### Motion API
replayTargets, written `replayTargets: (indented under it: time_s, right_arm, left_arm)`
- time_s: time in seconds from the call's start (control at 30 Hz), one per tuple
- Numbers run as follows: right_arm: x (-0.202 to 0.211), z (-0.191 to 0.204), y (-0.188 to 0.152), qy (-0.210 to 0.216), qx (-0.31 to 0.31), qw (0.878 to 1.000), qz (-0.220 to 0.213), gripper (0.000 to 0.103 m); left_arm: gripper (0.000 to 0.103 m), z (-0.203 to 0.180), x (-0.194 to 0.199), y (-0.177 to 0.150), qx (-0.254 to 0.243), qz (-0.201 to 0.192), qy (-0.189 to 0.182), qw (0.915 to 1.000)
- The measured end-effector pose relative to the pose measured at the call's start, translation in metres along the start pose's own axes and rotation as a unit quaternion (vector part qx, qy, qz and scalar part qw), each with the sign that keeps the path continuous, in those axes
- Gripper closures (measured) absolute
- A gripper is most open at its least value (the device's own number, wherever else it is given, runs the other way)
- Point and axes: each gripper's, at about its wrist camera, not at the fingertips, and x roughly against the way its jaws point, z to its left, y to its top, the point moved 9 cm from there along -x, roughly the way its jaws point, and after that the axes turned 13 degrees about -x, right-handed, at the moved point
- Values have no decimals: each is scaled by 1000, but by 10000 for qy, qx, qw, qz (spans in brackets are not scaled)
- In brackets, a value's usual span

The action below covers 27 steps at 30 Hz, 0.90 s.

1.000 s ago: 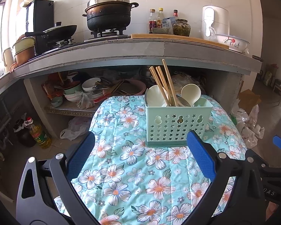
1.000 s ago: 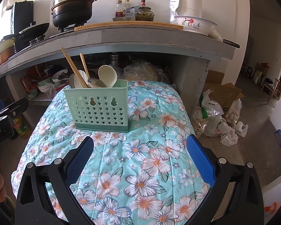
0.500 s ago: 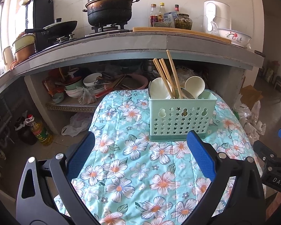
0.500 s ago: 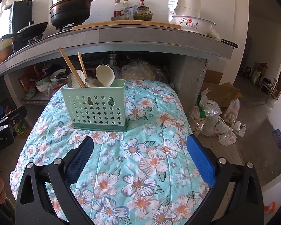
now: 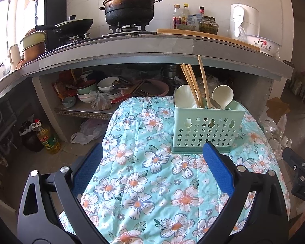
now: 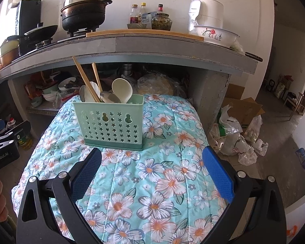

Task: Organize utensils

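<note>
caddy (image 5: 207, 130) on quilt (image 5: 144, 174) | chopsticks (image 5: 193, 87), spoons (image 5: 222, 96) in caddy | counter (image 5: 132, 48) behind

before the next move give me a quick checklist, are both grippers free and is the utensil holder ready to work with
1. Left gripper open and empty: ok.
2. Right gripper open and empty: ok.
3. Green utensil holder upright on the floral cloth: ok.
4. Chopsticks and white spoons standing inside the holder: ok.
5. Cloth between grippers and holder free of loose utensils: ok.
6. Utensils sorted by type into separate compartments: cannot tell, the dividers are hidden.
</note>
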Motion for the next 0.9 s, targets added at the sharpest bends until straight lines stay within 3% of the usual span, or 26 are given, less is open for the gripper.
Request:
replayTargets:
  time_s: [0.9]
  right_arm:
    - [1,-1,1,-2,-8,10000,16,6]
  left_arm:
    - [8,-7,5,3,-91,-35,-17,10000]
